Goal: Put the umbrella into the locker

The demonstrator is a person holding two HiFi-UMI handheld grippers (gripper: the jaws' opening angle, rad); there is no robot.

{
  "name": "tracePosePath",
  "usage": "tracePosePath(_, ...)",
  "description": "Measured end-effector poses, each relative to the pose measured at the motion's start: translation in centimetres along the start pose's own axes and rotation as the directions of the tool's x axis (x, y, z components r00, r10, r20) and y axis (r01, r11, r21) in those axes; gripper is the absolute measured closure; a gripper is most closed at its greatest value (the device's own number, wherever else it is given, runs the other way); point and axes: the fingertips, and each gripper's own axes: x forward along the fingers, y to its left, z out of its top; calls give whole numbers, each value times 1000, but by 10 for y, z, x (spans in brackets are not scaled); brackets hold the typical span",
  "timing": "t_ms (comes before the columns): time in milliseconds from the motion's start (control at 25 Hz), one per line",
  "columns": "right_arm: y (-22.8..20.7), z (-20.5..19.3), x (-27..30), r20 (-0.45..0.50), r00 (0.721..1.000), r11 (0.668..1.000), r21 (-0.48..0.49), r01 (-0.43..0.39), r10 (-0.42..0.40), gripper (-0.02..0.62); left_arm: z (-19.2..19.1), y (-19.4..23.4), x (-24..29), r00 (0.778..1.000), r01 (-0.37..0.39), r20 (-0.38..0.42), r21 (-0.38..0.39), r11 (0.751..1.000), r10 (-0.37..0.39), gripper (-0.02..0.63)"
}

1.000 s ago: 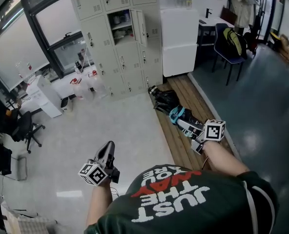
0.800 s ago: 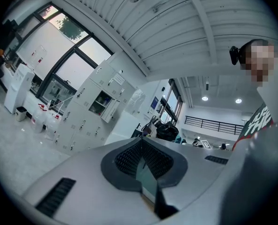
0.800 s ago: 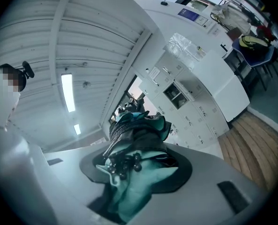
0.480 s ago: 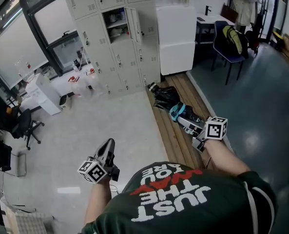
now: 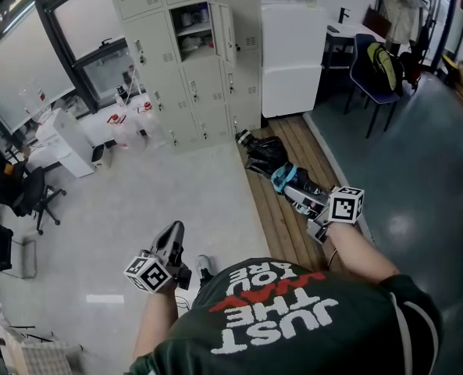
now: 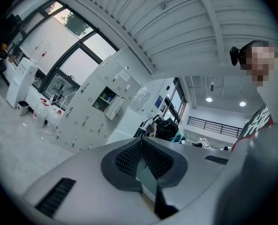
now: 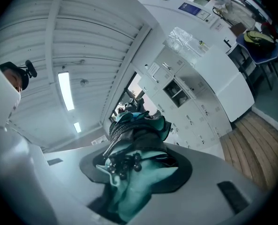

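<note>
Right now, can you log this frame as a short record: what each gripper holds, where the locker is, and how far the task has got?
right gripper: shut on the folded black and teal umbrella
left gripper: jaws together, nothing between them
open locker: in the grey bank ahead, across the floor, door swung out
task state: umbrella not yet in the locker

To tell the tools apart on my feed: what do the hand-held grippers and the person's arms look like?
Left hand-held gripper and right hand-held gripper both have grey bodies with dark pads, and each carries a white cube with black square markers. The person wears a dark green short-sleeved shirt with white and red lettering.
</note>
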Motion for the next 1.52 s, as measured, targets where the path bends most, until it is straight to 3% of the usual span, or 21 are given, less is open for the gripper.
tracePosePath(320,-45,17,143,53,998,1000,-4,17,-16,380,49,152,60,997,81,-10,-29,996,-81,591)
tracePosePath(600,-66,62,296,139,990,998,47,29,-36,380,157,274,130,987,155,-50,8,988,-154,591)
tracePosePath(800,-82,88,376,164,985,997,59,47,-56,380,211,342,159,984,172,-50,6,985,-171,591)
tracePosePath(1160,-135,119,453,160,983,993,88,78,-91,380,238,425,205,985,155,-71,-16,988,-156,591)
tracePosePath(1520,-249,176,543,117,993,993,113,-26,12,380,242,487,291,997,28,-67,-17,999,-29,591)
